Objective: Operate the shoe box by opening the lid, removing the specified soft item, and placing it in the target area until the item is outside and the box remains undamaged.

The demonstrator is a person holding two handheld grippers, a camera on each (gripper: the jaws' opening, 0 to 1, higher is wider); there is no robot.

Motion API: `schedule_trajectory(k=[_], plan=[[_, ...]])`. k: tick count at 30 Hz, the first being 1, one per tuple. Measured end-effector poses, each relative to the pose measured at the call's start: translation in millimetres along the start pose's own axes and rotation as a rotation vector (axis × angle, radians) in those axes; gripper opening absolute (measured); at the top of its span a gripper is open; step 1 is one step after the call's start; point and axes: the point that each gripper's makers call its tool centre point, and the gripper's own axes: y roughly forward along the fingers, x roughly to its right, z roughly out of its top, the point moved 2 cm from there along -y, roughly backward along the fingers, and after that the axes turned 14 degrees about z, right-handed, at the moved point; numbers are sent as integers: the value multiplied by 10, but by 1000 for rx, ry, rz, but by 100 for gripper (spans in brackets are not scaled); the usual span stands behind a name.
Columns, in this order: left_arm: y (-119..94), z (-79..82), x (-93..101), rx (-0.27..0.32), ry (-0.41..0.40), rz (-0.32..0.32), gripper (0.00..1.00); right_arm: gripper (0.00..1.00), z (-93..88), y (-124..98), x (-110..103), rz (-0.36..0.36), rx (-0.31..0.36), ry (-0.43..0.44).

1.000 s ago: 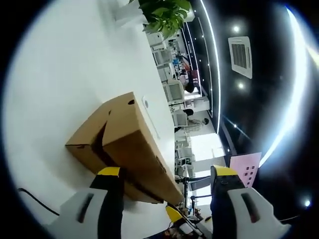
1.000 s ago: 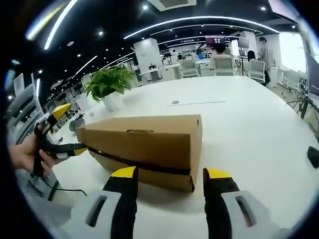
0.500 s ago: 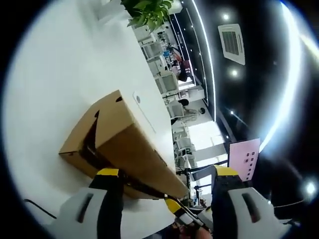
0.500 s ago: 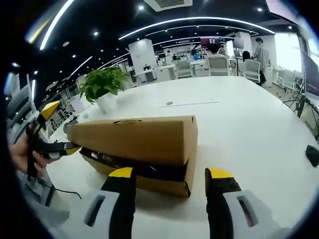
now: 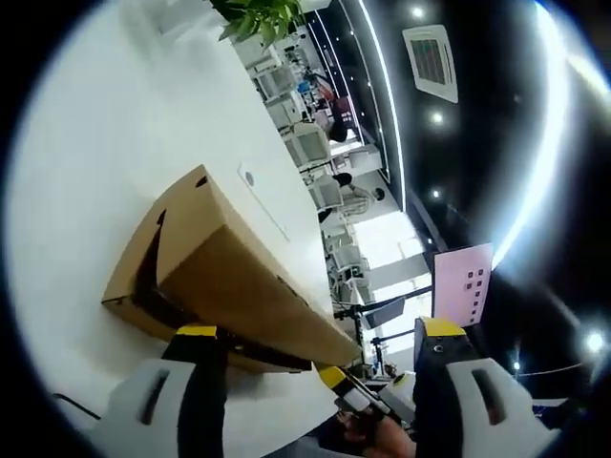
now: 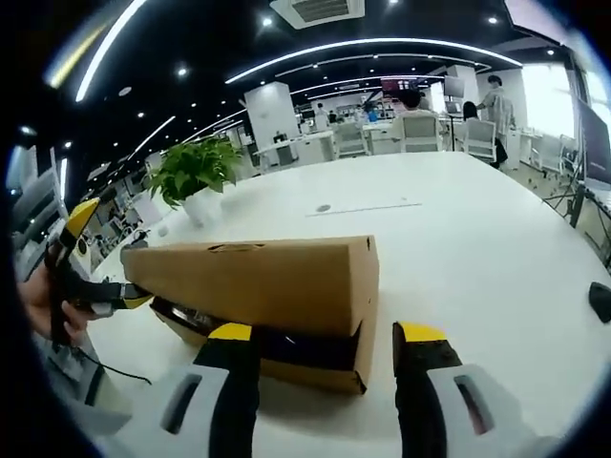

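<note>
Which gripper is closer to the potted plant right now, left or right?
Left. The left gripper sits at the shoe box's end nearest the potted plant; the right gripper is at the box's opposite long side.

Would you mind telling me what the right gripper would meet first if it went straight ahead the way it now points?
Most likely the cardboard box: the right gripper points at its raised lid and the dark gap beneath. How near is unclear.

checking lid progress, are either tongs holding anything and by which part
The left tongs look to be lifting the shoe box lid by its end edge; a firm clamp cannot be told. The right tongs are open, holding nothing.
</note>
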Motion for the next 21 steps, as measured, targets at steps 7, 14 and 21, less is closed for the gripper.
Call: schedule_trajectory(k=[7, 14, 21], plan=[[-13, -42, 6, -10, 38, 2, 84, 54, -8, 33, -20, 3, -7, -6], [-11, -92, 33, -34, 112, 0, 86, 55, 11, 34, -15, -2, -10, -24], [-48, -97, 100, -34, 155, -53, 91, 55, 82, 99, -8, -19, -15, -56]])
